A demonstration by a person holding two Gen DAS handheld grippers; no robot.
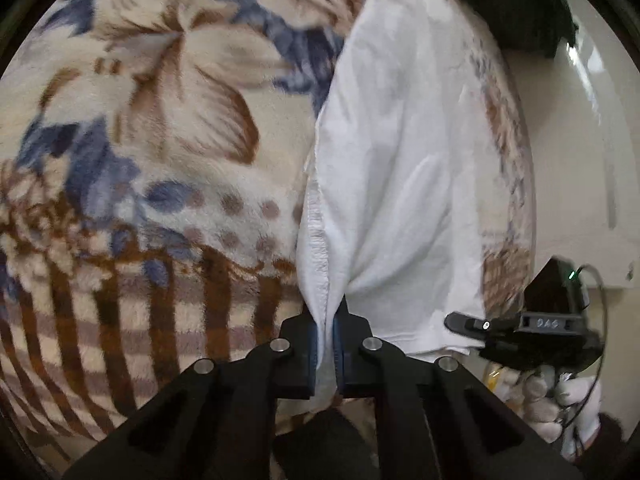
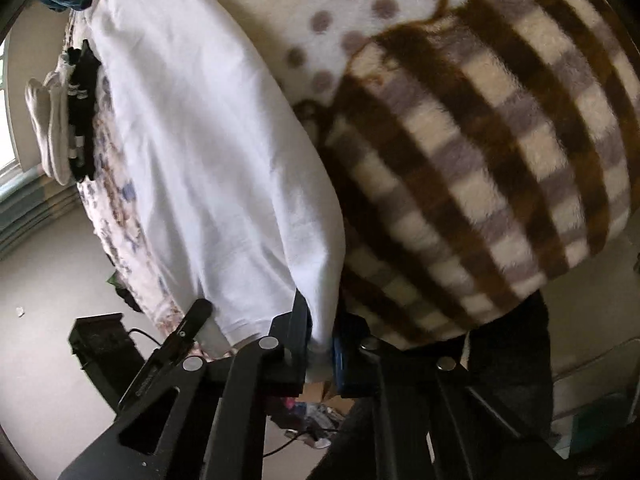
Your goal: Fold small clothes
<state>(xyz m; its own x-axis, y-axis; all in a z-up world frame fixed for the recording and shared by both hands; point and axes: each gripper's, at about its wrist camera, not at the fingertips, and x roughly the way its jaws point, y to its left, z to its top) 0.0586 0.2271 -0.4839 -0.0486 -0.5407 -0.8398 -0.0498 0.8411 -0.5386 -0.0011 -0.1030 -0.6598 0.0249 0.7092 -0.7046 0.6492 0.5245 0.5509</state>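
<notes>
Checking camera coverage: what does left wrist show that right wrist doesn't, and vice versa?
Left wrist only: the blanket's blue and brown floral part, and the right gripper from the side, with a gloved hand on its handle.

Right wrist only: socks lying at the blanket's far edge, clutter on the floor, and the left gripper from the side.

Both: the white garment lying on the patterned blanket, with each camera's own gripper shut on a near corner of it.
</notes>
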